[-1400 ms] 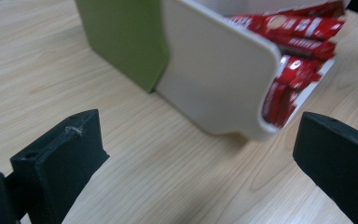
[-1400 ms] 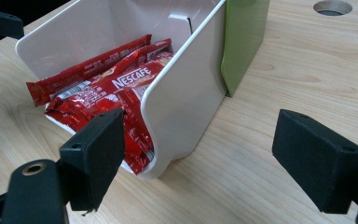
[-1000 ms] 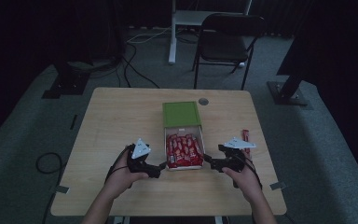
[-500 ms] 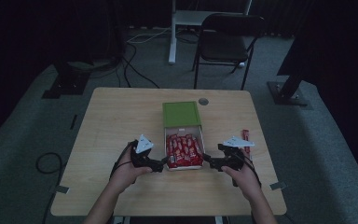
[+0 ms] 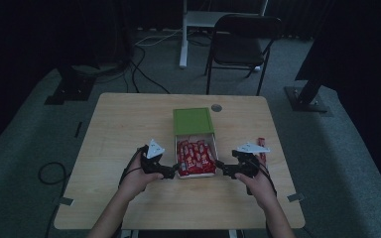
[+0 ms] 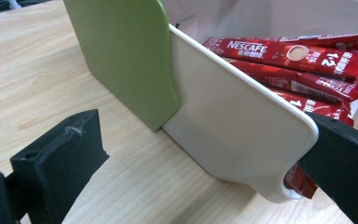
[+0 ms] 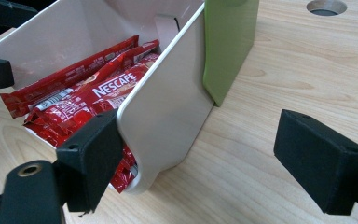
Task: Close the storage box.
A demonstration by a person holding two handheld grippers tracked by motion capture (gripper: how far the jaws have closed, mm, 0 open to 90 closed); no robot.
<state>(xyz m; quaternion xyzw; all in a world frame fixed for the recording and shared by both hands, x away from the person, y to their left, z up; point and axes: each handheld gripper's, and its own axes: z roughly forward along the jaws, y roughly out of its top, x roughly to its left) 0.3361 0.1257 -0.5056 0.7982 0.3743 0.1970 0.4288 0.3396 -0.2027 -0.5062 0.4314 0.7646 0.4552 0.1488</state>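
The white tray (image 5: 196, 173) full of red Nescafe sachets (image 5: 195, 156) sits mid-counter toward the near edge, slid partway out of its green sleeve (image 5: 193, 121) on the far side. The left gripper (image 5: 170, 172) has its jaws spread wide astride the tray's left wall, not pinching it. The right gripper (image 5: 221, 167) does the same on the right wall, jaws apart. One loose red sachet (image 5: 261, 144) lies on the counter (image 5: 129, 119) further right, and a dark chair (image 5: 243, 37) stands beyond the far edge.
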